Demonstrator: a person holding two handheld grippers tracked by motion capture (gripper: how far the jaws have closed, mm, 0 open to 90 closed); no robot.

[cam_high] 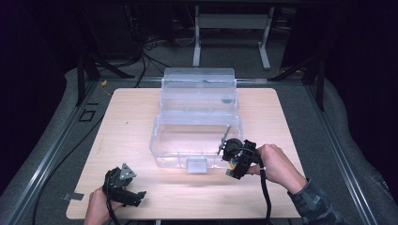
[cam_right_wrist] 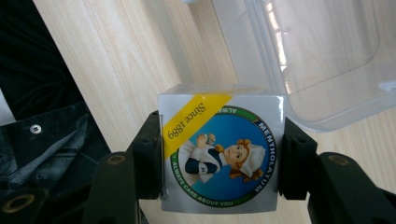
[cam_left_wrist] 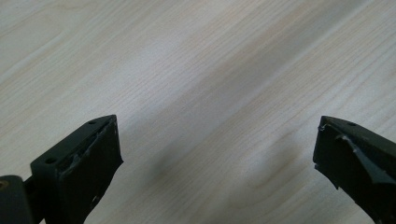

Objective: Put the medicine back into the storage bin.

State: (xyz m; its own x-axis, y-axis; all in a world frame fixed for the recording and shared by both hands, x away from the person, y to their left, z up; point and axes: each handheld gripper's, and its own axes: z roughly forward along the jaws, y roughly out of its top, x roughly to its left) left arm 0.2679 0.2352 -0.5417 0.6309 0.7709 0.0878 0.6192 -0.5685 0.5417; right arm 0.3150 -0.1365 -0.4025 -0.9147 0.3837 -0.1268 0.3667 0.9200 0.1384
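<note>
Right gripper view looks straight at a small white box [cam_right_wrist: 221,149] with a round blue label and a yellow corner stripe, held between the two black jaws, one pressed on each side of it. The right gripper [cam_right_wrist: 221,161] is about half closed, clamped on that box. Behind the box lies the wooden table [cam_right_wrist: 116,56], and at upper right the rim of a clear plastic bin [cam_right_wrist: 303,70] sits close to the box, its edge just behind the box's top corner.

From the high view, the right gripper [cam_high: 231,152] is at the bin's [cam_high: 187,140] near right corner, just beside its front wall, with the person's right hand [cam_high: 277,164] behind it. The box itself is too small to make out there. The bin stands in the middle of the table [cam_high: 131,126], its clear lid [cam_high: 199,89] tipped up behind it.

Well apart, near the table's front left edge, the left gripper [cam_high: 133,197] rests low over the wood in the left hand [cam_high: 98,206]. Its own view shows the left gripper [cam_left_wrist: 217,154] with jaws spread wide and nothing but bare wood between them.
</note>
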